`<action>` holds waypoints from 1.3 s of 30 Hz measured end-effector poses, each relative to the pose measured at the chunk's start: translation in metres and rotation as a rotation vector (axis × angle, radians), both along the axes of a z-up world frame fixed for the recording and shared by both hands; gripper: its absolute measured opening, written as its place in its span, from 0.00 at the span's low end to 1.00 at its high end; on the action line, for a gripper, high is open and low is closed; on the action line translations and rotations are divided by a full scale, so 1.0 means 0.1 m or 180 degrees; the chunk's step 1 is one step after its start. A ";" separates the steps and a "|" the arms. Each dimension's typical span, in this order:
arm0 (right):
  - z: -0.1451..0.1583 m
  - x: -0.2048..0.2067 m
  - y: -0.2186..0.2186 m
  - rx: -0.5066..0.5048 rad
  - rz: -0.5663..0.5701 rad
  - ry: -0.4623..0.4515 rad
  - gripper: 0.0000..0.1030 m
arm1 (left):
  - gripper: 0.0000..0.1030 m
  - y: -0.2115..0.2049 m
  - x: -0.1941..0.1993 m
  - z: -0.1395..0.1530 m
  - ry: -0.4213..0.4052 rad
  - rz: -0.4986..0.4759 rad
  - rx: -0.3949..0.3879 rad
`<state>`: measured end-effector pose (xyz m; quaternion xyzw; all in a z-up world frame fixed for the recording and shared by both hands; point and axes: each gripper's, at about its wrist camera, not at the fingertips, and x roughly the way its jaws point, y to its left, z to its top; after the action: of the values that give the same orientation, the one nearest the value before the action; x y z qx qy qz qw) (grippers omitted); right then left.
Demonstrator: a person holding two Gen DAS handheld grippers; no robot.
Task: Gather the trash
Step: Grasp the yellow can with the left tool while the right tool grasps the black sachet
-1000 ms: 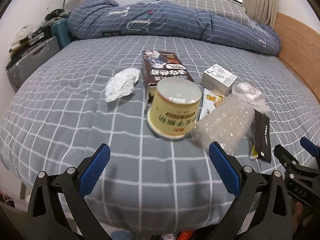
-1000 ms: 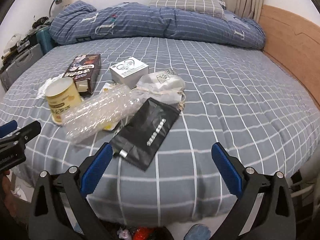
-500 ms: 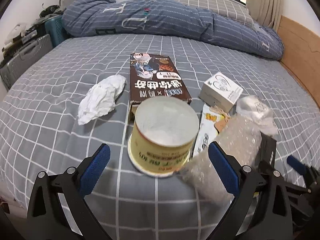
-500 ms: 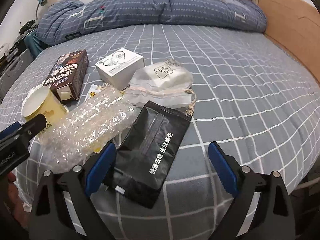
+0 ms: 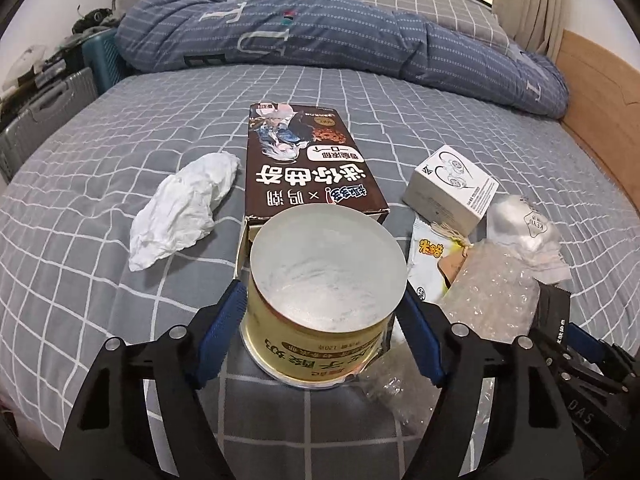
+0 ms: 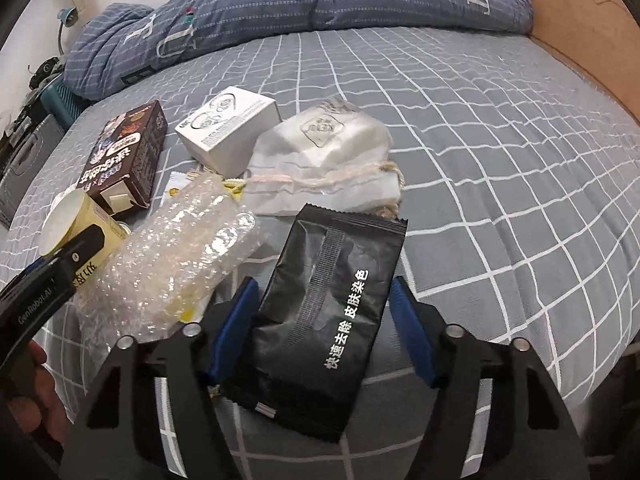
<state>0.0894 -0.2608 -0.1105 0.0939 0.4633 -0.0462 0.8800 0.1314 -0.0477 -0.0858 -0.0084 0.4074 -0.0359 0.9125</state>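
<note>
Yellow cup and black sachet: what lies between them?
The crumpled bubble wrap lies between the yellow cup and the black sachet, clearest in the right wrist view.

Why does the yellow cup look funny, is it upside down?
Yes, upside down. The cup stands on the bed with its flat silvery bottom facing up, its wider rim down on the sheet, and its printed words inverted.

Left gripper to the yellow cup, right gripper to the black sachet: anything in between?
Nothing visible. The yellow cup already sits between the closing jaws of the left gripper; the black sachet lies between the closing jaws of the right gripper. Bubble wrap only lies beside both.
</note>
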 end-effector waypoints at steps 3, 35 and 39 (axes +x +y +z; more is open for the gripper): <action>-0.02 0.00 -0.02 -0.0011 -0.0003 0.0024 0.58 | 0.71 0.01 0.01 -0.01 -0.0004 0.0002 -0.0023; 0.17 -0.13 -0.07 -0.0085 0.0151 0.0008 0.17 | 0.70 0.07 -0.14 0.15 0.0016 0.0011 -0.0111; 0.27 -0.19 -0.07 -0.0120 0.0174 -0.0043 0.17 | 0.70 0.09 -0.21 0.25 -0.0026 0.0003 -0.0107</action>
<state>0.0703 -0.2676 -0.0839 0.0649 0.4587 -0.0303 0.8857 0.1102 -0.0388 -0.0608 -0.0238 0.4030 -0.0423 0.9139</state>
